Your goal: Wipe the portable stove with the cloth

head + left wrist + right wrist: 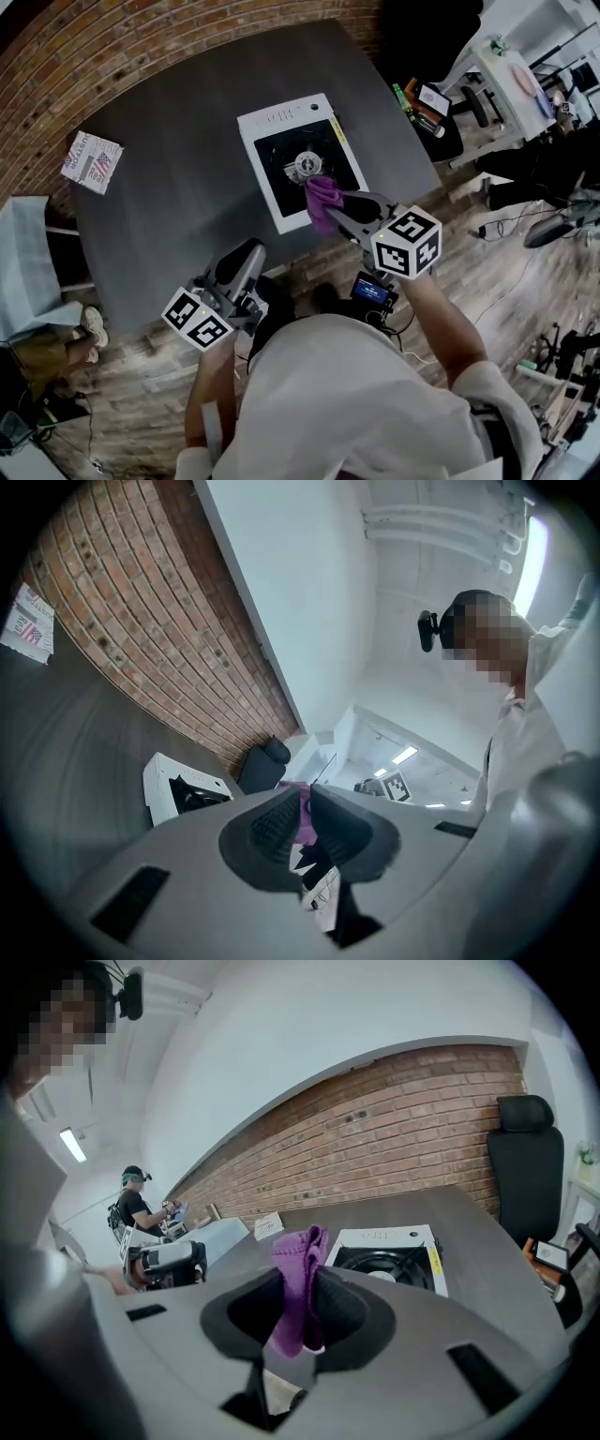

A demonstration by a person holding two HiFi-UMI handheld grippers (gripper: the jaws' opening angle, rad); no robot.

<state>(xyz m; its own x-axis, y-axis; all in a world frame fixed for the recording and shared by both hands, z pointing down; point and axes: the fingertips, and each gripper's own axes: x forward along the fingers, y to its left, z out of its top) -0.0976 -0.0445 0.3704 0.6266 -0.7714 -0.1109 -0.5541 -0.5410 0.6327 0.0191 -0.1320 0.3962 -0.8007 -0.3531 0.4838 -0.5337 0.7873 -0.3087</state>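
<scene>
Right hand-held gripper (345, 211) clamps the cloth (323, 200) over the stove (272, 178) edge just ahead of it. Left hand-held gripper (246, 255) hangs nearly closed and empty. With so thin a pinch, rubbing may drag the cloth free.

Person wears a white short-sleeved shirt (356, 403). Black camera (428, 630) mounted at the head. Left gripper (246, 251) and right gripper (333, 208) have smooth grey moulded bodies and black ribbed pads (272, 822). Each carries a white cube (406, 242) with black square markers.
</scene>
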